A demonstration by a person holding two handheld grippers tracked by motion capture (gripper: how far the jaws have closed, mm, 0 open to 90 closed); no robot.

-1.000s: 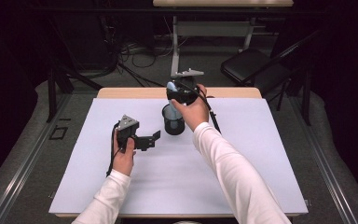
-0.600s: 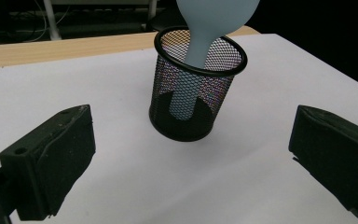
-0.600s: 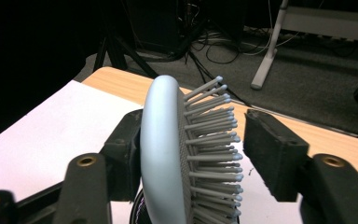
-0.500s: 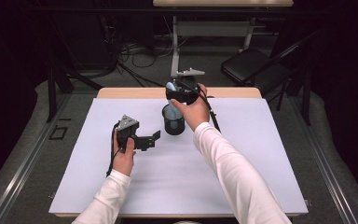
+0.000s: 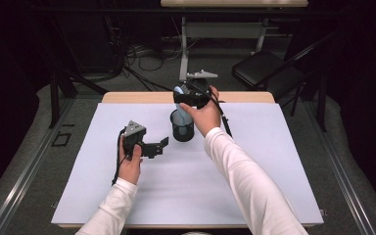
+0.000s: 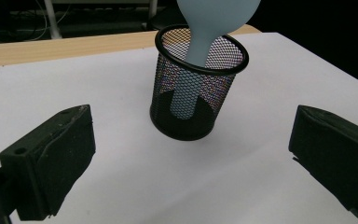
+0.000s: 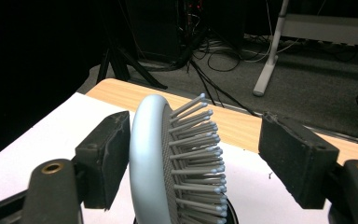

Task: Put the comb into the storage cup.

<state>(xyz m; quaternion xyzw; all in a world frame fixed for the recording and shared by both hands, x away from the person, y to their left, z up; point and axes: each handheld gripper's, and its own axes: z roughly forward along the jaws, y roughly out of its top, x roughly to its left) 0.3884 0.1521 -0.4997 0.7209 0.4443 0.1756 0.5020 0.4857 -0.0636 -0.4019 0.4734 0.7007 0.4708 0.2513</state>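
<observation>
Standing handle-down in the mesh cup (image 5: 182, 128) at the counter's (image 5: 274, 161) far middle, the hairbrush (image 7: 177, 163) rises between the right tool's (image 7: 193, 158) just-opened, released jaws; the left tool (image 5: 154, 147) waits nearby, open and empty.

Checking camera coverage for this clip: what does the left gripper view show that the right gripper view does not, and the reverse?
Left gripper view alone: the whole black mesh cup standing on the white table cover, the brush's handle reaching down inside it, and the left claw open with nothing between its jaws.

Right gripper view alone: the bristles of the brush, the floor with cables behind the table, and the right claw, whose jaws have just been opening, the far one clear of the bristles.

Both: the pale blue hairbrush, the white cover and the wooden table edge.
</observation>
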